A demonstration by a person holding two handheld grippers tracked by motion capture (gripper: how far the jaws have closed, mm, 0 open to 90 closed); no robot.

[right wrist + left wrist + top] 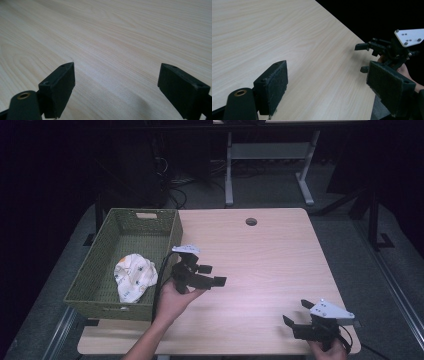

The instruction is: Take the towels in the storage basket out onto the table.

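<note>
**Both grippers held empty over a wooden table, cloth lying in the basket**

A person holds two black two-jaw grippers above a pale wooden table (pixel 260 255). The left gripper (pixel 212 275), gripped in the left hand (pixel 175 297), hovers just beside the right wall of a green woven basket (pixel 100 270) that stands on the table's left edge. Its jaws are spread wide with nothing between them; in the left gripper view only bare wood grain lies between the pads (pixel 275 85). The right gripper (pixel 297 312) sits near the table's front right corner, well apart from the left one, its jaws likewise released and empty over bare wood. A crumpled white cloth (pixel 134 276) with a small coloured print lies inside the basket, toward its front right. No brand, label or writing can be read on any item. A round cable hole (pixel 251 222) marks the table's far side.
</note>
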